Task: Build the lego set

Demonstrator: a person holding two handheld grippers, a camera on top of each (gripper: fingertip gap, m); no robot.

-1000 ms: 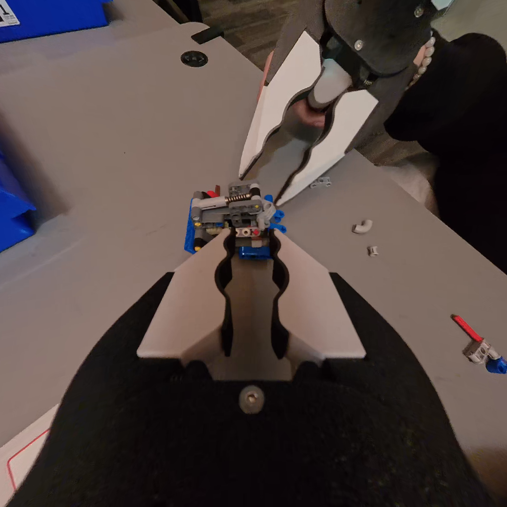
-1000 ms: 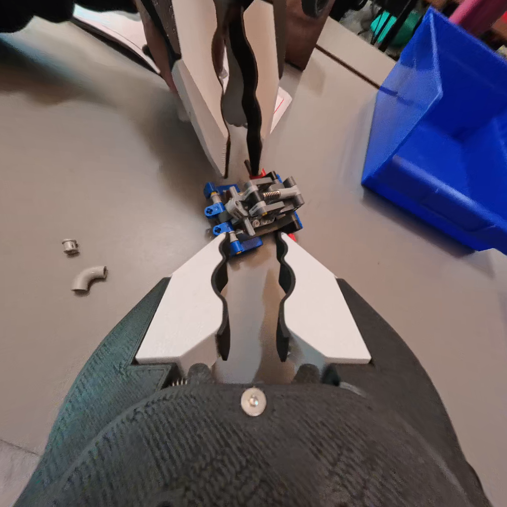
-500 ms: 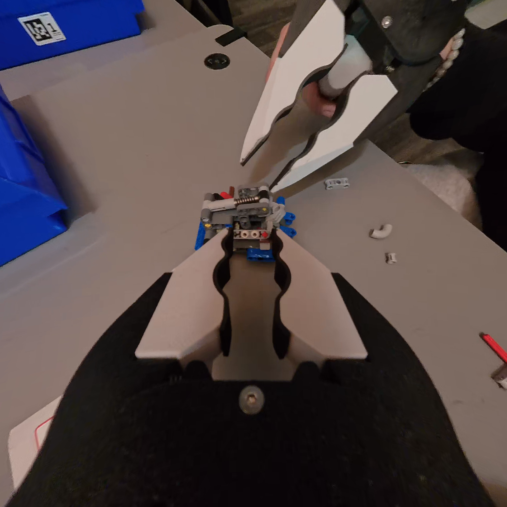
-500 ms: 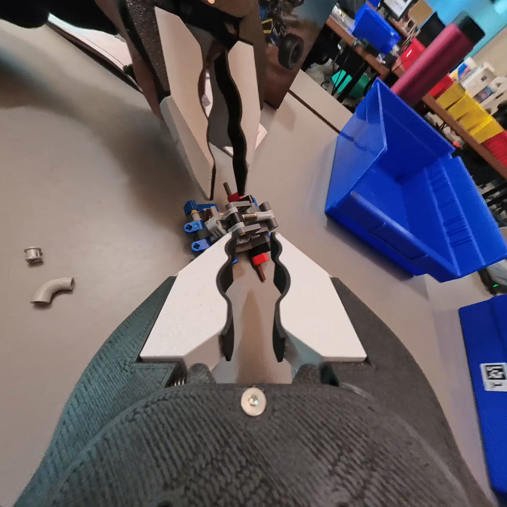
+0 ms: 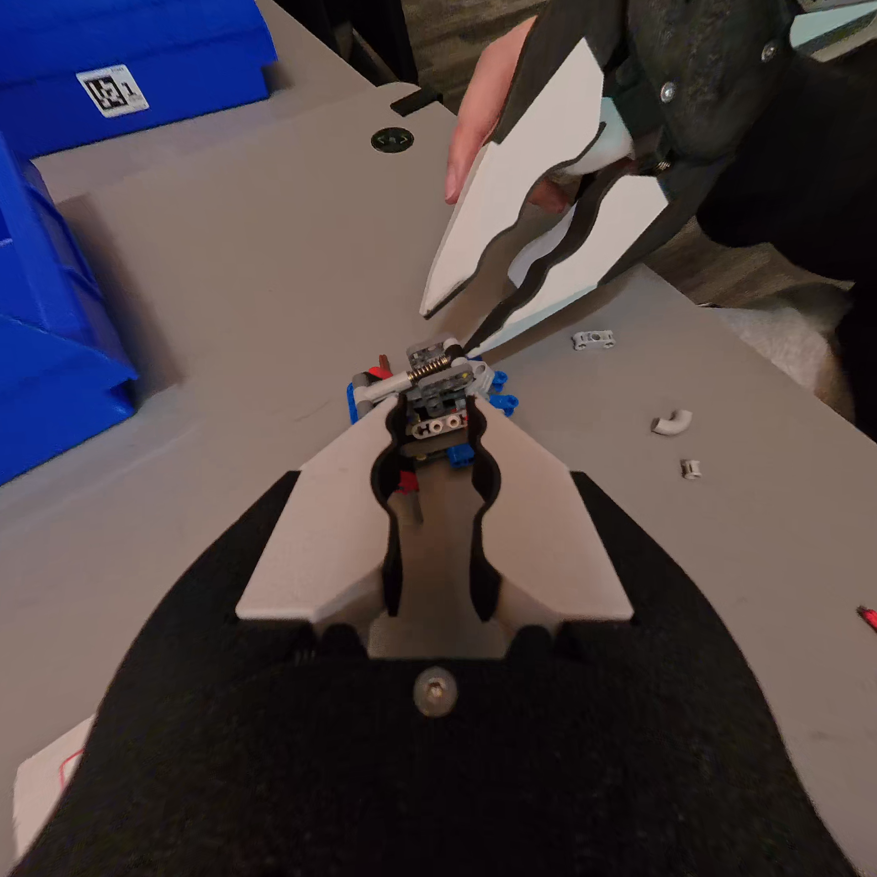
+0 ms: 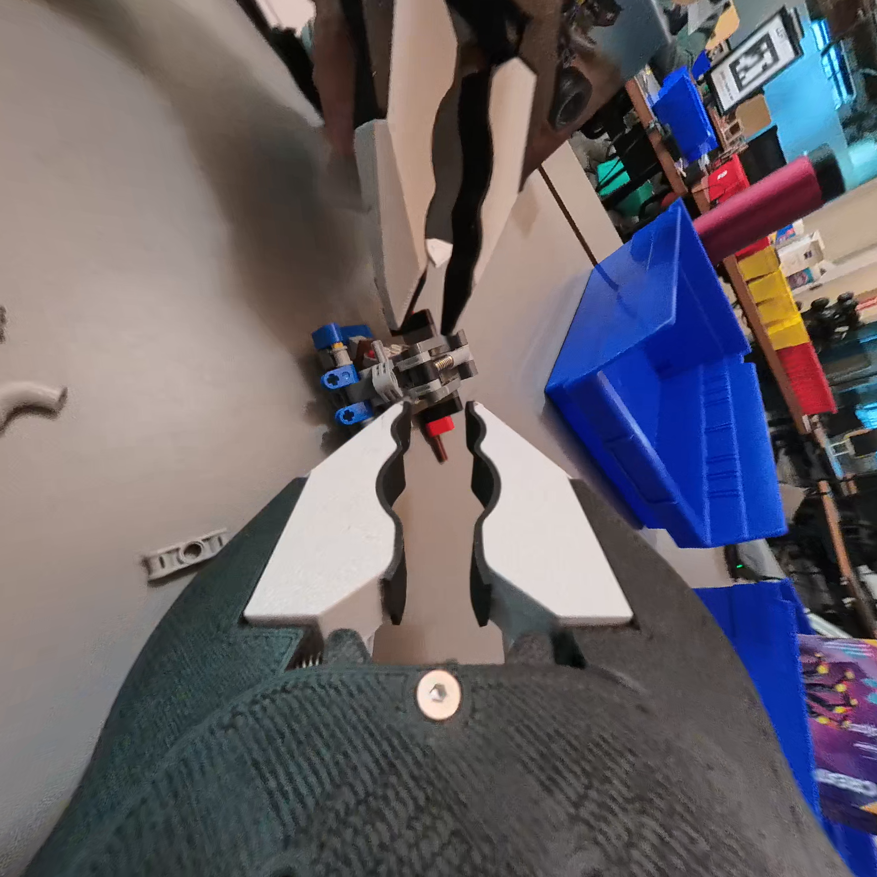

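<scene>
So there's one little brick-built assembly [image 5: 434,389], grey with blue and red bits and a spring on top, sitting mid-frame on the grey counter [image 5: 237,284]. Blue bins: two in the left wrist view, at the upper left [image 5: 128,52] and left edge [image 5: 47,332]. To the right of the assembly are three loose grey parts: a holed connector [image 5: 593,340], a curved elbow [image 5: 671,422] and a tiny bushing [image 5: 690,468].

The left gripper [image 5: 434,408] is narrowed down and clamped on the assembly's near end, both pads against its sides. The right gripper [image 6: 434,410] sits part-open at the far end, with a red peg [image 6: 437,427] between its tips, but the right pad isn't touching.
</scene>
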